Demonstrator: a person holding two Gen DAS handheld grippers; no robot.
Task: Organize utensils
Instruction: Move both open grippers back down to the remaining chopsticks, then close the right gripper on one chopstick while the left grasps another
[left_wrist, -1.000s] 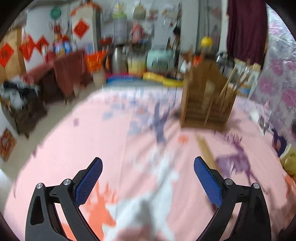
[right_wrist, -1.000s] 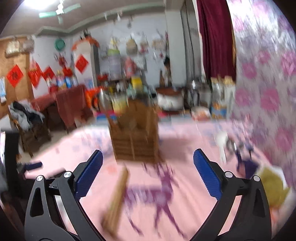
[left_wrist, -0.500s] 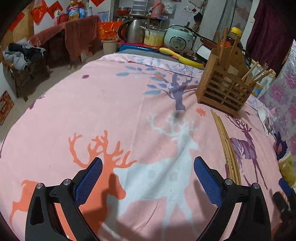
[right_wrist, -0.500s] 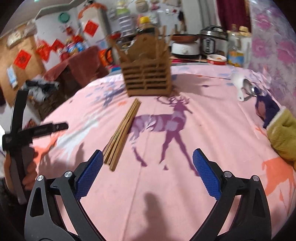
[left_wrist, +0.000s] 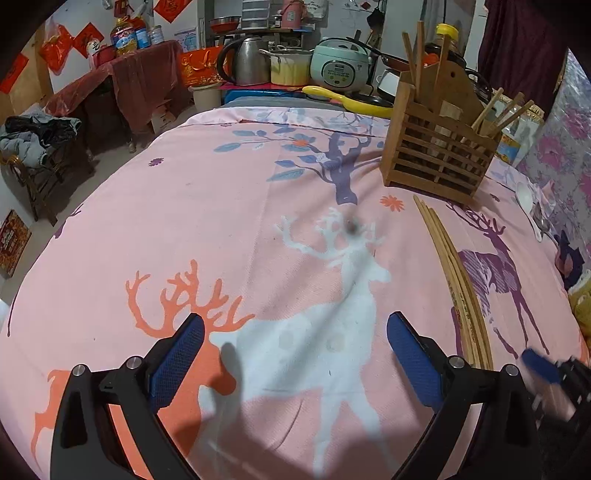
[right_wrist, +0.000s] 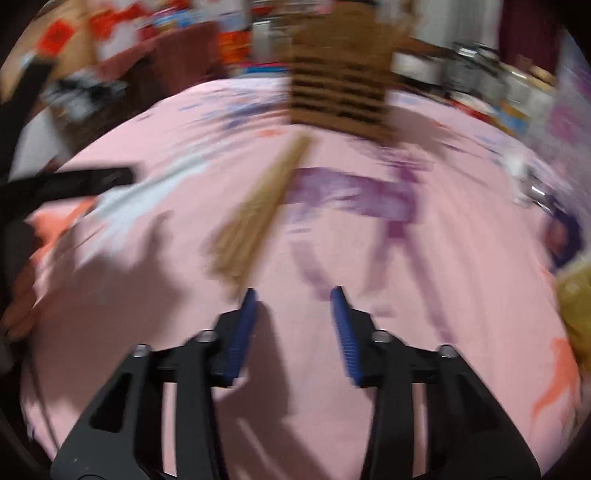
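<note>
left wrist view: left claw (left_wrist: 295, 354) spread wide, nothing btwn pads, hovering over pink deer-print cloth (left_wrist: 221, 206) on desk. chopsticks (left_wrist: 456, 280) lie in bundle on cloth, right of claw, far ends near wooden holder (left_wrist: 436, 162), which has more sticks upright inside. white spoon (left_wrist: 526, 195) beside holder at right edge. right wrist view, blurred: right claw (right_wrist: 293, 295) jaws just been closing, now narrow gap, nothing btwn them; left pad close to near end of chopsticks (right_wrist: 258, 210), contact unclear.
</note>
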